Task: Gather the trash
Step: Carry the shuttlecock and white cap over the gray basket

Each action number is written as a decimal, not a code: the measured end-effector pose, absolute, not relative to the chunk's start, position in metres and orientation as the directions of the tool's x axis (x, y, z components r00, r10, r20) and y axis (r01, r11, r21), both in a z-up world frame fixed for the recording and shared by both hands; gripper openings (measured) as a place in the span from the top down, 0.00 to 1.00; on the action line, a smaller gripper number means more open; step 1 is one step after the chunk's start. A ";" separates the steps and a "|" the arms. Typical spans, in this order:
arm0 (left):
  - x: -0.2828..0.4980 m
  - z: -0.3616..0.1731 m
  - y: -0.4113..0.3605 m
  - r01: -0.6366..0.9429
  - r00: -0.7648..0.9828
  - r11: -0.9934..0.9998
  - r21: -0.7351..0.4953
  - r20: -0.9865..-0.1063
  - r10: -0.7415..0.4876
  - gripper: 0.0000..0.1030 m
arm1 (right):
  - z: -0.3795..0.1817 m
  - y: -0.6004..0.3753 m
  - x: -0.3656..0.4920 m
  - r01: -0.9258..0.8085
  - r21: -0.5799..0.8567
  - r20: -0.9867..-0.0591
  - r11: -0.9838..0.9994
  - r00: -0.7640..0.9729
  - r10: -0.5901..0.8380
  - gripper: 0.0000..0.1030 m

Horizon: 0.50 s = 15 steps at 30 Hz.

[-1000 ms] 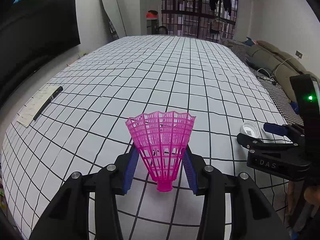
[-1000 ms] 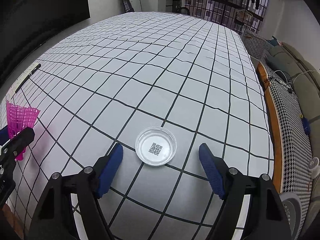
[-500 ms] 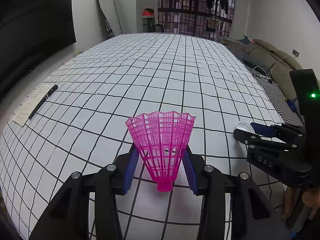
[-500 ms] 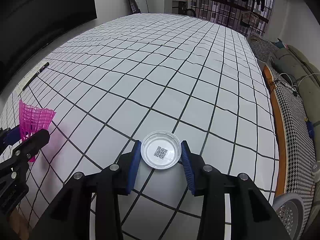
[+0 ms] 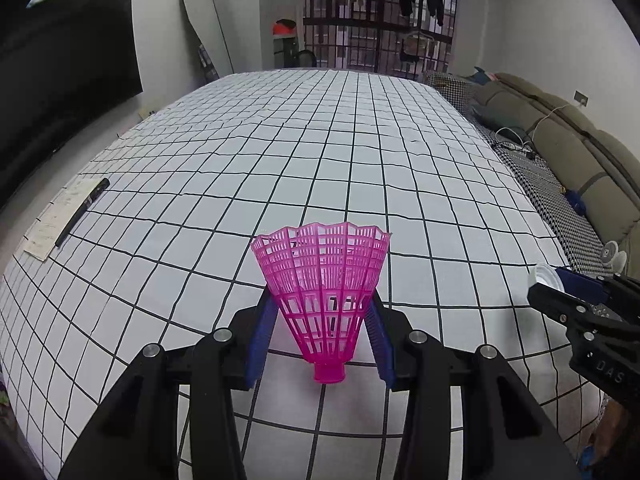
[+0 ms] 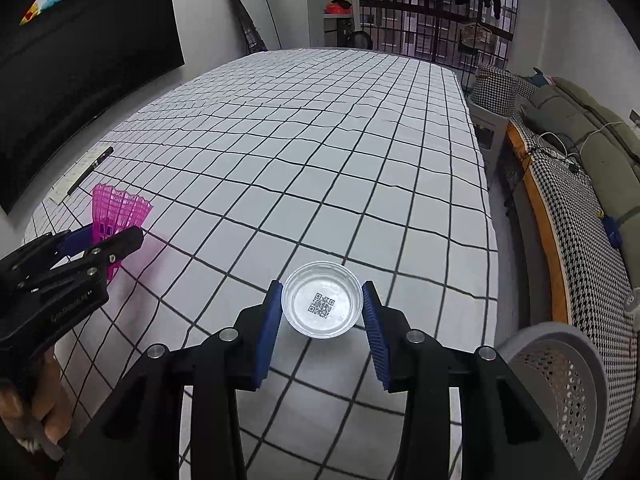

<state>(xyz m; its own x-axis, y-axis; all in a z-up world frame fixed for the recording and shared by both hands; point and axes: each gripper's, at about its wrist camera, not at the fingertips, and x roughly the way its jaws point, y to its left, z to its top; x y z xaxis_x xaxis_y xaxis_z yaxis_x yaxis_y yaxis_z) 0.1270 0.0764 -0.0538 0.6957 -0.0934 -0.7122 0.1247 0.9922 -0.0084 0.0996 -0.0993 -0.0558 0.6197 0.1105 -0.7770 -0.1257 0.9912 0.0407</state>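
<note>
Two grippers work over a table covered in a white cloth with a black grid. At the far left edge of that table lies a paper slip with a black pen resting along it. Next comes the left gripper, its blue pads clamped on a pink plastic shuttlecock skirt — the narrow neck points down toward the camera and the flared mesh rim faces up and away. In the right wrist view the same skirt shows at the left, pinched between the left gripper's fingers above the cloth, with a pink tint cast on the cloth beside it.

Further right, the right gripper holds a small clear plastic lid with a QR code printed at its centre; both blue pads press against its rim, one on each side. Whether it is clear of the cloth cannot be told. From the left wrist view only a white edge of that lid peeks out past the right gripper's fingertips. At the lower right, off the table's edge, stands a grey perforated basket, and beyond it a sofa with a houndstooth cover — well apart from both grippers.
</note>
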 end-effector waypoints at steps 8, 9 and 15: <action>0.105 -0.040 0.061 0.146 0.706 0.989 0.027 -0.703 -0.085 0.58 | -0.052 -0.130 0.058 -0.073 0.087 -0.767 0.994 0.631 0.113 0.62; 0.102 -0.039 0.058 0.152 0.708 0.988 0.032 -0.701 -0.086 0.58 | -0.052 -0.134 0.053 -0.065 0.095 -0.765 0.993 0.633 0.115 0.62; 0.079 -0.029 0.029 0.200 0.708 0.979 0.029 -0.695 -0.124 0.58 | -0.052 -0.164 0.023 -0.009 0.132 -0.754 0.991 0.648 0.106 0.62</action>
<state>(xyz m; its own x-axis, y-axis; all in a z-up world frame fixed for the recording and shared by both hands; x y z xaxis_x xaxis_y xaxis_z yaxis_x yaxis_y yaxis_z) 0.0793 0.0286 -0.0289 0.7083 -0.1241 -0.6949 0.2004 0.9793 0.0294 0.0226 -0.1642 -0.0516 0.6483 0.1063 -0.7539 -0.0089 0.9912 0.1322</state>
